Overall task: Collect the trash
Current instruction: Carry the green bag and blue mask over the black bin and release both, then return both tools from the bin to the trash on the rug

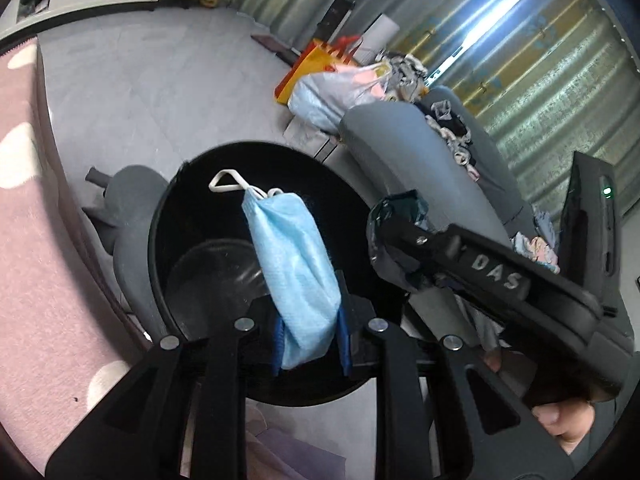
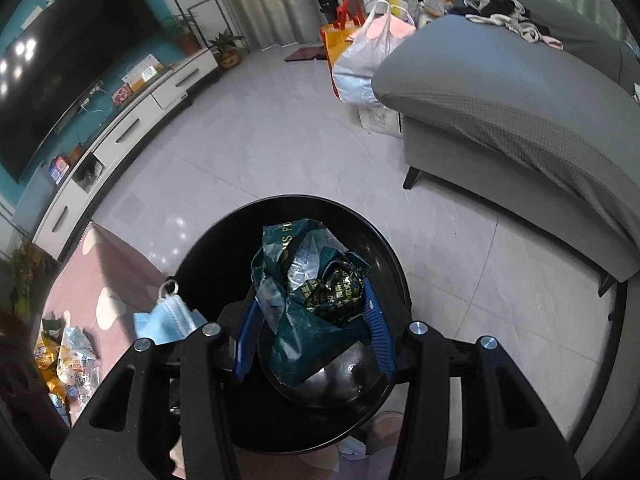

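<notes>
- Two tools hang over one black round bin (image 2: 384,240), each gripping a piece of trash above its open mouth.
- The left tool (image 1: 308,336) is pinched nearly closed on a folded light-blue face mask (image 1: 292,272), whose white ear loops stick up past the blue pads.
- The right tool (image 2: 312,332) stands part-way wide, its blue pads pressing both sides of a crumpled dark-green wrapper (image 2: 312,288).
- The wrapper carries pale lettering and small gold print, too creased to read.
- In the left wrist view the right tool's body shows the raised letters "DAS" (image 1: 496,272); a person's fingers (image 1: 560,424) hold it from below.
- More wrappers (image 2: 68,356) lie on the pink rug (image 2: 112,276) left of the bin.
- A grey sofa (image 2: 500,92) with heaped clothes stands beyond, shopping bags (image 2: 360,60) beside it.
</notes>
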The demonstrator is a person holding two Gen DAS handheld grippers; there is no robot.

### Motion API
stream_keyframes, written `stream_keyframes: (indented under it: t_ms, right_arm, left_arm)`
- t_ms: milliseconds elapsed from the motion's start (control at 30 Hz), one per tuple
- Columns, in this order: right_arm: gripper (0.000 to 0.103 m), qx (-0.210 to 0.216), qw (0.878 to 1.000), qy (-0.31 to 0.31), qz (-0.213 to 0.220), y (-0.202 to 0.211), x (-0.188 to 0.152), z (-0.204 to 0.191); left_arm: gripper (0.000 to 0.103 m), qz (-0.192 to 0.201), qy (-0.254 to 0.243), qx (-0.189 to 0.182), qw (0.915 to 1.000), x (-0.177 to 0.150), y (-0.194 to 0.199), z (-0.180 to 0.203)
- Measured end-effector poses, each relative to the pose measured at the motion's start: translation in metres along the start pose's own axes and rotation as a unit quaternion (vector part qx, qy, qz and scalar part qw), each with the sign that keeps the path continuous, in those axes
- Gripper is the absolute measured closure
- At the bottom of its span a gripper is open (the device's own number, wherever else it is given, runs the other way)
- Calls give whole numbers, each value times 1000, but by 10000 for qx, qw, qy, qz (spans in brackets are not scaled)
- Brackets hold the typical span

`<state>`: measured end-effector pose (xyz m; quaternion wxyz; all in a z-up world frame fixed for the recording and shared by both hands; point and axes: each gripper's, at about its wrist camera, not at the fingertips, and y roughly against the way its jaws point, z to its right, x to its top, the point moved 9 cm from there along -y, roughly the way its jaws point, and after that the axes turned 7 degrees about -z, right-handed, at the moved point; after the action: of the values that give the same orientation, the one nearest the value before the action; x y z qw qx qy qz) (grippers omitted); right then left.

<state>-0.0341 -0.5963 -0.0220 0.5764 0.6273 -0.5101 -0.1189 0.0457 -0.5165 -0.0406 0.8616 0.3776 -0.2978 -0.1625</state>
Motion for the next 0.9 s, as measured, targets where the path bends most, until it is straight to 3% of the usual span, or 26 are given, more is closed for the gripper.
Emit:
stream_keyframes:
  t_ms: [167, 333, 467, 500, 533, 733, 900]
  right_arm:
    - [54, -35, 9999, -25, -150, -7, -2, 2]
    - [49, -72, 9997, -70, -229, -8, -3, 2]
    - [47, -71, 9997, -81, -222, -7, -3, 0]
    - [42, -36, 9997, -103, -210, -6, -3, -1]
    - [36, -7, 9998, -120, -188, -5, -3, -2]
    - [20, -138, 9998, -81, 117, 2, 1, -6]
    - [19, -180, 9979, -17, 617, 6, 7, -18]
  left_arm:
    - [78, -137, 37, -7, 9999, -3, -8, -4]
    - [33, 33, 32, 135, 9999, -4, 6, -3]
    - [15, 320, 111, 125, 9993, -3, 34, -6]
    - [9, 426, 172, 140, 9988, -4, 44, -9]
    - [8, 494, 213, 143, 9984, -5, 51, -10]
    - [6, 937, 383, 463, 9938, -16, 112, -29]
    - [3, 1447, 483, 746, 9855, -26, 169, -43]
